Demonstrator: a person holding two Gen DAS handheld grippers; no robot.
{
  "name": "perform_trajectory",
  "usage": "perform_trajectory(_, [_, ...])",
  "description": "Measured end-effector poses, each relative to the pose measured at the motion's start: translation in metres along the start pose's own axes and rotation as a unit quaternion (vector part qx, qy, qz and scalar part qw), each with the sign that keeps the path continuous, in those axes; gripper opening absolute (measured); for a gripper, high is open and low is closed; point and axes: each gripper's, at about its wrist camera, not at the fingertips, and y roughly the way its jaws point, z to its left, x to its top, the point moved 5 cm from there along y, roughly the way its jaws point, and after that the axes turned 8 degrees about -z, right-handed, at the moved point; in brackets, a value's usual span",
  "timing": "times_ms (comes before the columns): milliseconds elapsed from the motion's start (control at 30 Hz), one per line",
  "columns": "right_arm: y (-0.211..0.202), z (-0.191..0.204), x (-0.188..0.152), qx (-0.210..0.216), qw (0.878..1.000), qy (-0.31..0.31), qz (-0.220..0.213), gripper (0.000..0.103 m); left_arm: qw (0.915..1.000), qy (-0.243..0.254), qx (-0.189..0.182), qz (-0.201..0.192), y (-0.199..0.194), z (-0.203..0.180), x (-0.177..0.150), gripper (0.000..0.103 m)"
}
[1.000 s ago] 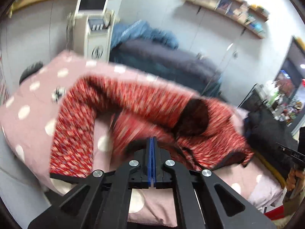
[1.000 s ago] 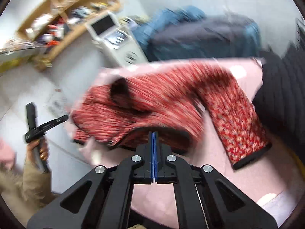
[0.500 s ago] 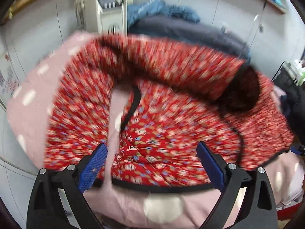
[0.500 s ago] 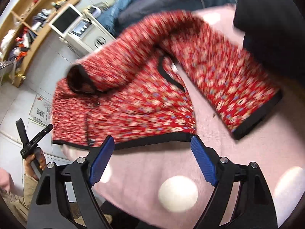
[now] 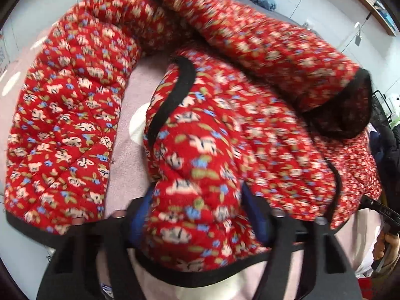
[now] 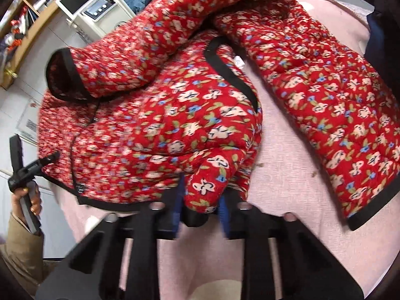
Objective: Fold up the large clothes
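Gripping the jacket's (image 5: 250, 130) near hem: your left tongs (image 5: 197, 215) and right tongs (image 6: 202, 197), jaws just closed on bunched fabric; jacket on pink surface (image 6: 287, 175).

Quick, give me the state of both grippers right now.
Left gripper: jaws have just been closing, now shut on the hem of the red floral jacket.
Right gripper: jaws have just been closing, now pinching a fold of the same jacket.
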Motion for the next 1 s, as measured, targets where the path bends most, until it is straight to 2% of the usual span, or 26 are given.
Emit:
perform_trajectory(67, [-0.009, 0.007, 0.0, 0.005, 1.0, 0.002, -0.006, 0.015, 0.9998, 0.015, 0.002, -0.01, -0.013, -0.01, -0.002, 0.032])
perform_trajectory(133, [-0.021, 0.011, 0.004, 0.029, 0.999, 0.028, -0.015, 0.014, 0.9995, 0.009, -0.016, -0.025, -0.028, -0.018, 0.0, 0.024])
perform_trajectory(233, [-0.058, 0.021, 0.017, 0.088, 0.994, 0.055, -0.041, 0.012, 0.9983, -0.003, -0.035, -0.047, -0.057, -0.026, 0.009, 0.021])
perform_trajectory(367, [-0.118, 0.044, 0.031, 0.14, 0.986, 0.037, -0.077, 0.011, 0.9932, -0.012, -0.085, -0.079, -0.111, -0.038, 0.023, 0.02])
perform_trajectory(433, [-0.14, 0.052, 0.031, 0.162, 0.983, 0.032, -0.086, 0.011, 0.99, 0.003, -0.102, -0.098, -0.142, -0.045, 0.029, 0.02])
perform_trajectory(500, [-0.167, 0.061, 0.026, 0.176, 0.98, 0.012, -0.094, 0.011, 0.9875, 0.038, -0.096, -0.119, -0.176, -0.054, 0.025, 0.02])
perform_trajectory(567, [-0.186, 0.069, 0.016, 0.18, 0.979, -0.002, -0.091, 0.011, 0.9871, 0.053, -0.092, -0.12, -0.195, -0.055, 0.016, 0.02])
perform_trajectory(600, [-0.195, 0.071, 0.008, 0.18, 0.98, -0.006, -0.087, 0.011, 0.9875, 0.054, -0.091, -0.117, -0.195, -0.06, 0.015, 0.02])
perform_trajectory(700, [-0.205, 0.065, -0.02, 0.172, 0.983, -0.007, -0.061, 0.011, 0.9913, 0.043, -0.086, -0.09, -0.201, -0.038, -0.013, 0.02])
perform_trajectory(733, [-0.206, 0.062, -0.027, 0.169, 0.984, -0.006, -0.052, 0.011, 0.9926, 0.04, -0.084, -0.078, -0.188, -0.043, -0.022, 0.021])
perform_trajectory(800, [-0.2, 0.052, -0.048, 0.16, 0.987, 0.002, -0.022, 0.011, 0.9955, 0.028, -0.074, -0.052, -0.167, -0.031, -0.033, 0.024])
perform_trajectory(867, [-0.18, 0.043, -0.069, 0.122, 0.992, 0.007, 0.004, 0.015, 0.999, 0.009, -0.044, -0.008, -0.143, -0.016, -0.05, 0.035])
perform_trajectory(900, [-0.164, 0.037, -0.079, 0.093, 0.995, -0.001, 0.028, 0.016, 0.9995, 0.01, -0.03, 0.007, -0.131, -0.012, -0.056, 0.037])
perform_trajectory(933, [-0.149, 0.035, -0.088, 0.056, 0.997, -0.024, 0.042, 0.025, 0.9996, 0.014, -0.016, 0.019, -0.118, -0.008, -0.063, 0.044])
perform_trajectory(967, [-0.14, 0.035, -0.092, 0.038, 0.997, -0.042, 0.049, 0.03, 0.9995, 0.016, -0.01, 0.026, -0.112, -0.005, -0.066, 0.046])
perform_trajectory(1000, [-0.129, 0.035, -0.098, 0.022, 0.996, -0.058, 0.061, 0.03, 0.9992, 0.019, -0.003, 0.035, -0.108, -0.004, -0.068, 0.047])
